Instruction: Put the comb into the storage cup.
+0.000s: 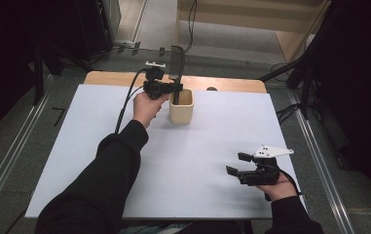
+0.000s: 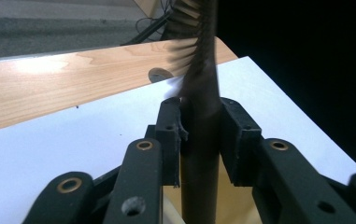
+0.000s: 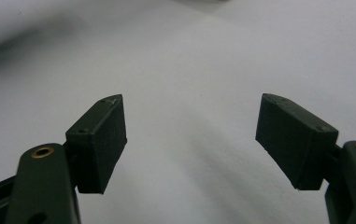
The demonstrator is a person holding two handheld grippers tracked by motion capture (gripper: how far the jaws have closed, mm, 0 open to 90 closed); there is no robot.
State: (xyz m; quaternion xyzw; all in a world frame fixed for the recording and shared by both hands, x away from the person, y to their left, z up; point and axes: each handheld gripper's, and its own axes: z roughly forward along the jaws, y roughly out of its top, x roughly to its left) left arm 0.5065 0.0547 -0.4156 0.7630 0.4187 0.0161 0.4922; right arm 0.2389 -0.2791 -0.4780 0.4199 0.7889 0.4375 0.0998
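Note:
A black brush stands upright with its lower end in a pale wooden cup at the far middle of the white sheet. My left gripper is level at the cup's rim, with its jaws on either side of the brush handle. In the left gripper view my left gripper has its pads close beside the handle, and the bristled top is blurred while the background is sharp, so the grip looks loose. My right gripper rests near the right front, jaws wide apart and empty.
The sheet lies on a wooden table whose bare strip shows at the far edge, with a small round hole in it. Cables and dark stands crowd the floor beyond. A cable trails from the left gripper over the sheet's left part.

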